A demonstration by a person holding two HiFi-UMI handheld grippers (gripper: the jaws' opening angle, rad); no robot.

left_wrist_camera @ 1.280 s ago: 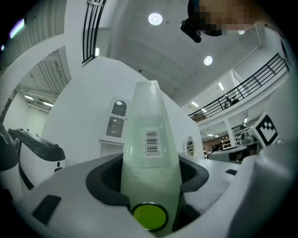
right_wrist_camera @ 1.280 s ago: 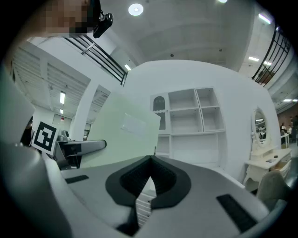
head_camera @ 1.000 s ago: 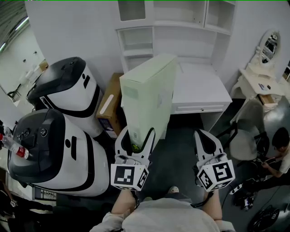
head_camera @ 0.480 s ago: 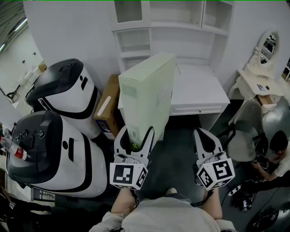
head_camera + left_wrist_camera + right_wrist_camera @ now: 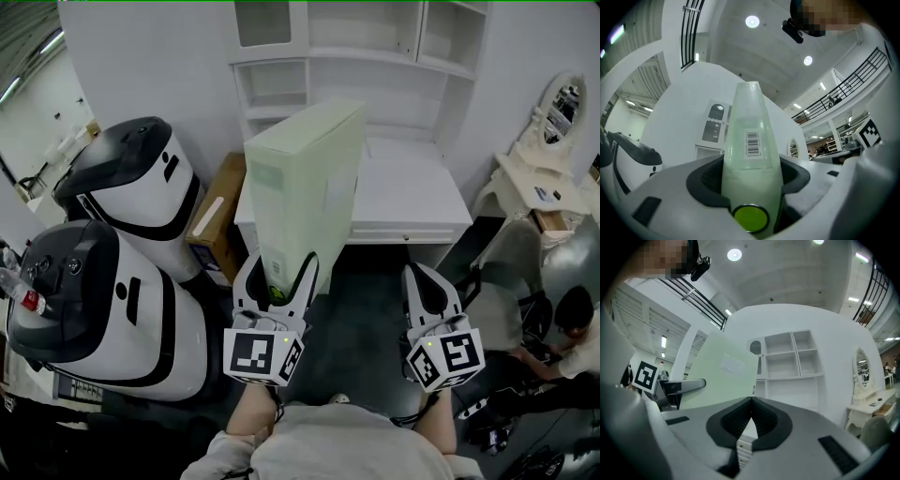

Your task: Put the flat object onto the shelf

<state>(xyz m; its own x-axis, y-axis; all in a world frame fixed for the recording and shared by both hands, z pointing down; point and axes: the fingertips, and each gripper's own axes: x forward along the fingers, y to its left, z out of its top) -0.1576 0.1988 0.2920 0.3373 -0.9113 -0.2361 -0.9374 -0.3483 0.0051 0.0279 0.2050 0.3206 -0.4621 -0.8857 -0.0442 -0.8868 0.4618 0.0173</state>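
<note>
Pale green flat box (image 5: 305, 192) is clamped upright by the left gripper (image 5: 278, 269); a barcode sticker (image 5: 752, 143) is seen on its narrow edge. The jaws of the right gripper (image 5: 422, 277) are pressed together, empty.

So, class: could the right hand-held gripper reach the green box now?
Probably yes: the right hand-held gripper is empty, and the green box stands just beside it with nothing between.

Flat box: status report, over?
Left gripper shut on flat box, held upright. Right gripper shut, empty. Shelf ahead, above desk; no blocker seen.
</note>
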